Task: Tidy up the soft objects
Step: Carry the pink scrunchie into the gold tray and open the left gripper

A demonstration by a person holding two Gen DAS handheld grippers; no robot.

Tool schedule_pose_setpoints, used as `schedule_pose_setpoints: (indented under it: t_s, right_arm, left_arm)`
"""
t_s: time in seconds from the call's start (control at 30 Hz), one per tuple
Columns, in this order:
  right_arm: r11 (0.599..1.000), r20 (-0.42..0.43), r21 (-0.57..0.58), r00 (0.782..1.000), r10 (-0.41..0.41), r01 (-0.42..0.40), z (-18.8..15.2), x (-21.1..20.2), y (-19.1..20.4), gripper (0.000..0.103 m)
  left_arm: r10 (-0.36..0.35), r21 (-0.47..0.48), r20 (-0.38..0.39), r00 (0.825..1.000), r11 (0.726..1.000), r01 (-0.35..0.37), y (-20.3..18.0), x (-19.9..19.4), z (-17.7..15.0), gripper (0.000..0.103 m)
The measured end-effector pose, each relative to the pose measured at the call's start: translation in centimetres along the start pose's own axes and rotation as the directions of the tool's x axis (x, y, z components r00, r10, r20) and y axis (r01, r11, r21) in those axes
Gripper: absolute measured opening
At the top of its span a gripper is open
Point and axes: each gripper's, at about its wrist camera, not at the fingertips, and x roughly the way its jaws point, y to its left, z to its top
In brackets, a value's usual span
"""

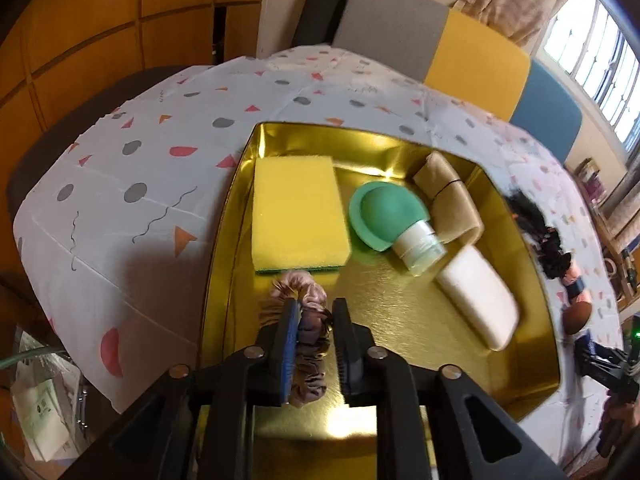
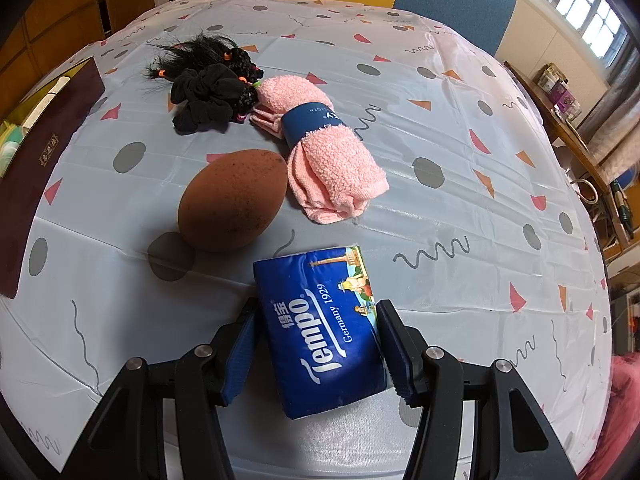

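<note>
- Left wrist view: the gold tray (image 1: 520, 248) is holding a yellow sponge (image 1: 298, 212), green puff (image 1: 380, 212) and white pad (image 1: 478, 300).
- The left gripper (image 1: 316, 316) is angling down, its narrow jaws loosely straddling a pink scrunchie (image 1: 308, 340) near the tray's front edge.
- The right gripper (image 2: 316, 320) is bracketing a tissue pack (image 2: 320, 328), its left pad standing clear; a brown sponge (image 2: 232, 200) and pink towel (image 2: 328, 160) are lying beyond.

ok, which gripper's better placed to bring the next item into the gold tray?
Right. The right gripper already straddles the blue tissue pack on the tablecloth. The left gripper is over the gold tray, the pink scrunchie between its fingers.
</note>
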Motion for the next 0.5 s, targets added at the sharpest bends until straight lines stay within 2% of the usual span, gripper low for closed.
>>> schedule_pose_setpoints:
  t_s: [0.13,0.23,0.5]
  right_arm:
    - [1.0,0.0,-0.001,1.0,0.0,0.0,0.0,0.0,0.0,0.058]
    - [1.0,0.0,0.0,1.0,0.0,0.0,0.0,0.0,0.0,0.058]
    - [1.0,0.0,-0.004,1.0,-0.004,0.004,0.1,0.0,0.1,0.058]
  left_arm:
    - [0.047,0.025,0.01,0.999,0.999,-0.047,-0.2,0.6,0.5,0.027]
    - [0.052,0.032,0.022,0.998,0.998,-0.053,-0.2,0.2,0.5,0.027]
    - [0.094,0.01,0.114,0.989,0.995,-0.095,-1.3,-4.3,-1.2,0.028]
